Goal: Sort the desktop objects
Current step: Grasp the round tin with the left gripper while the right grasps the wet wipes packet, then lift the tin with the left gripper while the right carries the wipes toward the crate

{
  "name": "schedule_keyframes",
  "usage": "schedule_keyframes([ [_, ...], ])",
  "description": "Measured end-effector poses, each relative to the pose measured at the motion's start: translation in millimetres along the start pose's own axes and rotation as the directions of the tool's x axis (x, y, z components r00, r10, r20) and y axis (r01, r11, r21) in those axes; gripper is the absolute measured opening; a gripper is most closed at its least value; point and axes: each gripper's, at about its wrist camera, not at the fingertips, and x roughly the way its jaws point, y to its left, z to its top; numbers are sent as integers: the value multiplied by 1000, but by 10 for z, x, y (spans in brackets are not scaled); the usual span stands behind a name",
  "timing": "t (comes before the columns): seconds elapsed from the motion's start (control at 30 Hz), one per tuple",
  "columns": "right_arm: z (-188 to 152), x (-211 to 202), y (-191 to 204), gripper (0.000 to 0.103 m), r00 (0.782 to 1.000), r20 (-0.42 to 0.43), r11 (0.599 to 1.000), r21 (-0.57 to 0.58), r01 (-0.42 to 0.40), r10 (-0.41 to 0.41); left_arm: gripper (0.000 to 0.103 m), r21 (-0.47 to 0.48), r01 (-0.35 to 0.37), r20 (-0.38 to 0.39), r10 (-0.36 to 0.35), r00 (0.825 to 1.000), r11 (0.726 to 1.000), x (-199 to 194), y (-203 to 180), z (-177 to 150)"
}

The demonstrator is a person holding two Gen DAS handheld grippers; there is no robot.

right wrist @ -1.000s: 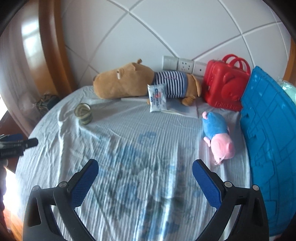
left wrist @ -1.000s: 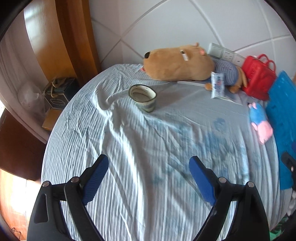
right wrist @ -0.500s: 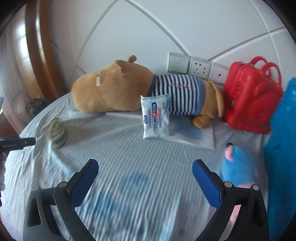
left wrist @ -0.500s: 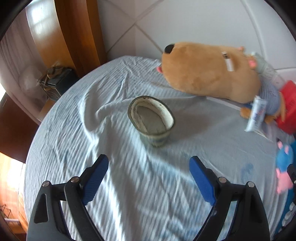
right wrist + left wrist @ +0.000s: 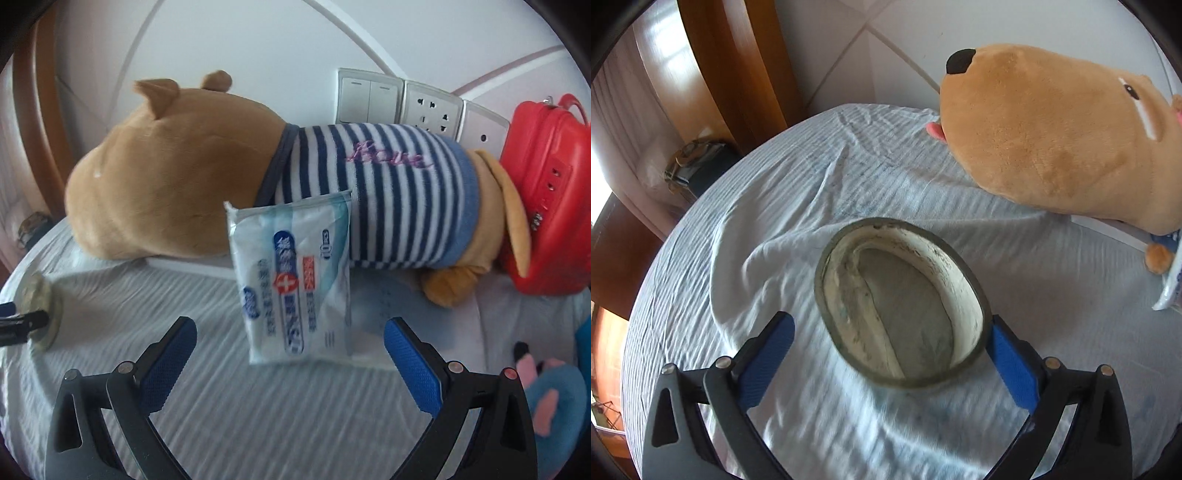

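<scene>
Compared with one second ago, both grippers are now much closer to the things on the striped cloth (image 5: 894,192). The cup (image 5: 901,306), which was far ahead of the left gripper (image 5: 890,354), now stands between its blue pads; the jaws are opening, the right pad is just beside the rim and the left pad is apart from it. The left gripper points steeply down. The right gripper (image 5: 290,354) is released with nothing between the fingers, and the wipes pack (image 5: 295,280) leans on the plush (image 5: 177,192) just ahead of it.
</scene>
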Motion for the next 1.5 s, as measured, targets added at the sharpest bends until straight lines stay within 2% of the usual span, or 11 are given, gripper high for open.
schedule_keyframes([
  [0.1, 39, 163, -19, 103, 1000, 1, 1000, -19, 14, -14, 99, -11, 11, -6, -11, 1000, 1000, 80, 6, 9],
  [0.17, 53, 255, -39, 103, 1000, -3, 999, -29, 18, -18, 93, -16, 38, -9, -38, 999, 999, 127, 9, 0],
  [0.23, 59, 328, -84, 103, 1000, -5, 1000, -17, 15, -15, 80, -15, 63, -16, -64, 998, 998, 166, -5, -10],
  [0.4, 53, 440, -185, 100, 1000, -20, 1000, 19, 3, -3, 77, -8, 75, 0, -75, 997, 997, 182, -22, -13],
  [0.43, 48, 454, -187, 90, 1000, -26, 1000, 17, -2, 3, 76, -5, 76, 3, -76, 997, 997, 180, -25, -18],
  [0.47, 42, 464, -184, 68, 999, -33, 1000, 12, -13, 13, 76, 1, 77, 6, -77, 997, 997, 177, -30, -24],
  [0.53, 31, 464, -174, 62, 999, -44, 1000, 11, -19, 20, 74, 5, 79, 6, -79, 997, 997, 171, -26, -32],
  [0.57, 26, 449, -169, 53, 999, -46, 1000, 11, -25, 25, 74, 6, 80, 5, -80, 997, 997, 163, -21, -35],
  [0.6, 21, 420, -158, 51, 998, -47, 999, 10, -34, 34, 74, 7, 81, 4, -81, 997, 997, 152, -16, -38],
  [1.13, -99, -614, 246, 50, 993, -58, 994, -38, -106, 104, 73, 85, 166, 19, -168, 986, 982, -673, 25, -306],
  [1.5, -232, -1537, 480, 50, 992, -54, 992, -59, -114, 111, 73, 153, 210, 50, -220, 974, 966, -1559, 66, -633],
])
